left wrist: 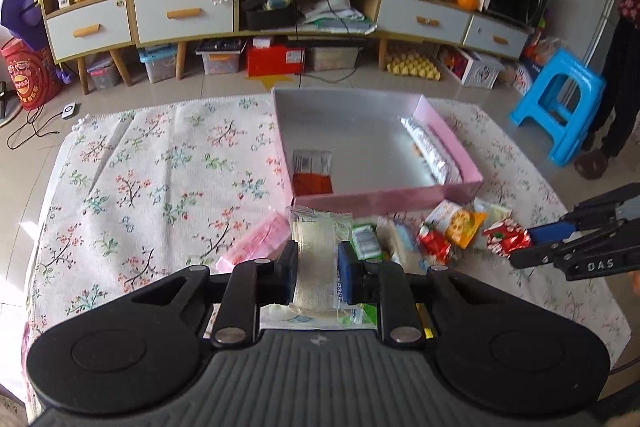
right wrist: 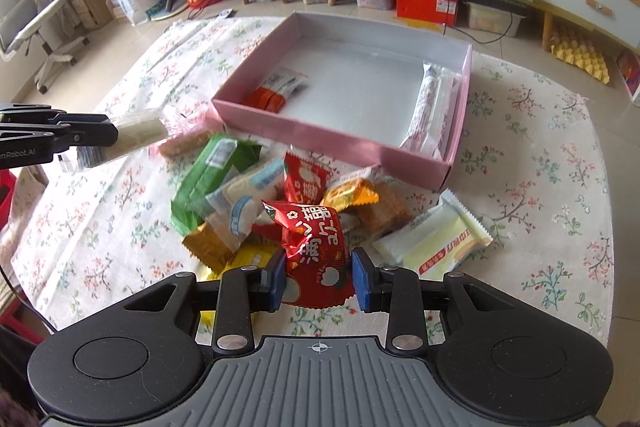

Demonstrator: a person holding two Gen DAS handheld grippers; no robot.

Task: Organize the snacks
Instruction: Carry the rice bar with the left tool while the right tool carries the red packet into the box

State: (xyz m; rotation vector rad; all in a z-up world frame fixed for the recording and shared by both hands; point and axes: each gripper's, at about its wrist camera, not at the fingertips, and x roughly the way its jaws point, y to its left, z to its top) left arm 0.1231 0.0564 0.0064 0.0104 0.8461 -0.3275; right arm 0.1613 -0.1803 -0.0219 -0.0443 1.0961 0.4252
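A floral cloth (left wrist: 160, 167) covers the table; its whole left half lies bare, open room for a hand; a pink box (right wrist: 320, 143) stands at the far centre, its low walls the only barrier to its mostly bare floor; a red and white packet (right wrist: 276, 91) lies in the near left corner, long white packets (right wrist: 432, 107) against the right wall, the middle free between them; a heap of snack packets (right wrist: 248, 195) crowds the cloth just near of the box; a blue stool (left wrist: 560, 103) stands on the floor beyond the table's far right.
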